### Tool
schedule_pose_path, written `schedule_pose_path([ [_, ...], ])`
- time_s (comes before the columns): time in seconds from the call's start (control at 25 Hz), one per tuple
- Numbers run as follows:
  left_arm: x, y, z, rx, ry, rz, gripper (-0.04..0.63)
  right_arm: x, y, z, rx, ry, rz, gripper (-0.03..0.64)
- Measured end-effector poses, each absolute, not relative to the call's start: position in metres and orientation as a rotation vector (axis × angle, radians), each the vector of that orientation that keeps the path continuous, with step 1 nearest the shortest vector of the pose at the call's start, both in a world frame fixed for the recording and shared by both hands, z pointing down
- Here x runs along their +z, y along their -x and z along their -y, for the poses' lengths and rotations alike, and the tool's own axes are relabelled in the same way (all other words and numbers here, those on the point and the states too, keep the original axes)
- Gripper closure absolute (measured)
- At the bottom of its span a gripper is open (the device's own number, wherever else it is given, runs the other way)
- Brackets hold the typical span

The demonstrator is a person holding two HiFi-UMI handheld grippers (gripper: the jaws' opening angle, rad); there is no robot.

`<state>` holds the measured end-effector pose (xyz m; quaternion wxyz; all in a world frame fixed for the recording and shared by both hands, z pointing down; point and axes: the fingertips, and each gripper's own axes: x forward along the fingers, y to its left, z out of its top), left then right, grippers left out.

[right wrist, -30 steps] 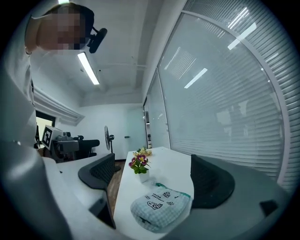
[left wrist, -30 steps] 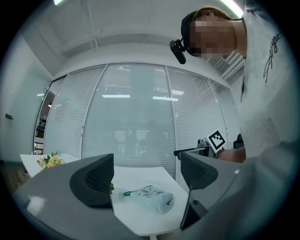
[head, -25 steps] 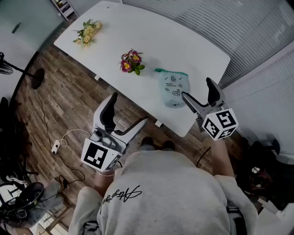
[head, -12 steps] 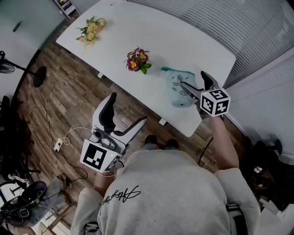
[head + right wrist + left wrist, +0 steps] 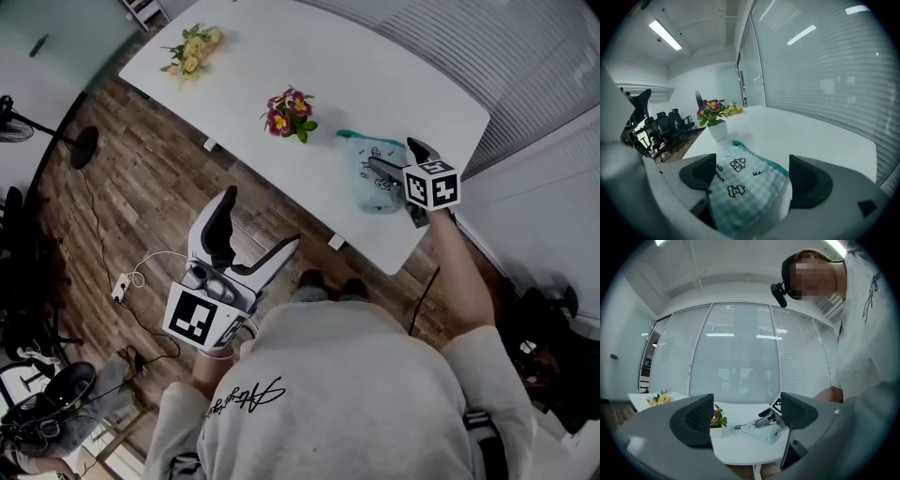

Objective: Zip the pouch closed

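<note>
Now the right gripper [image 5: 396, 157] has swung in, jaws wide astride the pouch [image 5: 368, 190] at two o'clock; the left gripper [image 5: 262, 217], also wide, idles at seven, so gripping seems next

Your right gripper [image 5: 394, 156] hides pt of the pouch [image 5: 367, 189] in head view (zip pull: too small to tell).

- The pouch [image 5: 373, 186] lies on the table [image 5: 375, 75], between the right gripper's [image 5: 398, 157] jaws.
- A potted plant [image 5: 289, 112] stands ahead of that gripper, beyond the pouch; a bouquet [image 5: 192, 52] lies farther on.
- The left gripper [image 5: 262, 217] hangs well off the table.
</note>
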<state>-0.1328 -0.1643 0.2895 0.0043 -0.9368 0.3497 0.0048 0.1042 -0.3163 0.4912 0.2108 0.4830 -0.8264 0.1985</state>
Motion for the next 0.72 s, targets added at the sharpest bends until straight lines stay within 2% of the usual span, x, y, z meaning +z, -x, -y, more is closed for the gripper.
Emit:
schedule_pose_path([
  [0.44, 0.29, 0.134, 0.166, 0.012, 2.93, -1.1, 0.164, 0.52, -0.1, 0.317, 0.553, -1.262, 2.204, 0.149],
  [0.72, 0.29, 0.128, 0.168, 0.017, 2.939, -1.09, 0.165, 0.527, -0.102, 0.315, 0.423, -1.266, 2.121, 0.203],
])
